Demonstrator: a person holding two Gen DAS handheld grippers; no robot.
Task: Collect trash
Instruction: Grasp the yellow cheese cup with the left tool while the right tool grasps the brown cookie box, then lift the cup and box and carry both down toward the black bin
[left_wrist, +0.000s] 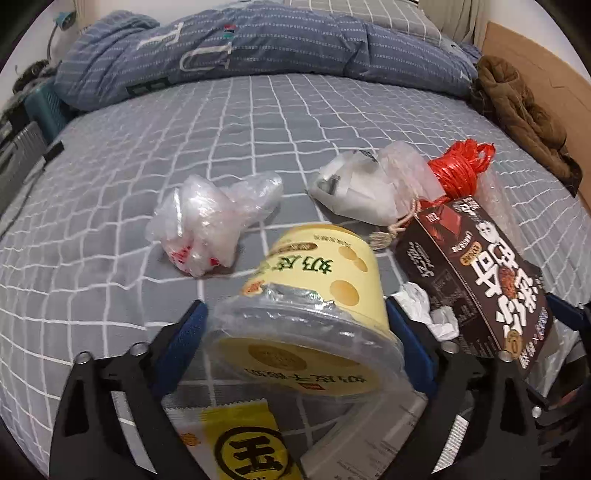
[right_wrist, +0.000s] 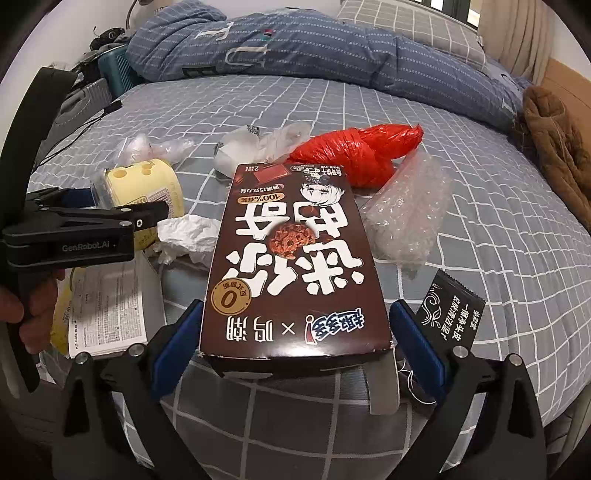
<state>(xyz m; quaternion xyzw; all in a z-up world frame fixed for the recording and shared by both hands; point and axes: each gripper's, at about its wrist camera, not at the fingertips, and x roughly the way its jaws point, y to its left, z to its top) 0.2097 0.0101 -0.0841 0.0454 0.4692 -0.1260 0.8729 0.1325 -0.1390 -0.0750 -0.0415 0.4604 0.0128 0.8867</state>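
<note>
Left gripper (left_wrist: 295, 325) clamps the yellow cup (left_wrist: 314, 291), right gripper (right_wrist: 295, 332) clamps the brown box (right_wrist: 295, 258) just beside that cup.

One cup (left_wrist: 314, 280), one box (right_wrist: 295, 266), two tools (left_wrist: 295, 332).

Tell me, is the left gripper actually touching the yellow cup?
Touching. In the left wrist view, both blue fingers of the left gripper press against the sides of the yellow cup, which sits tilted between them with no visible gap.
</note>
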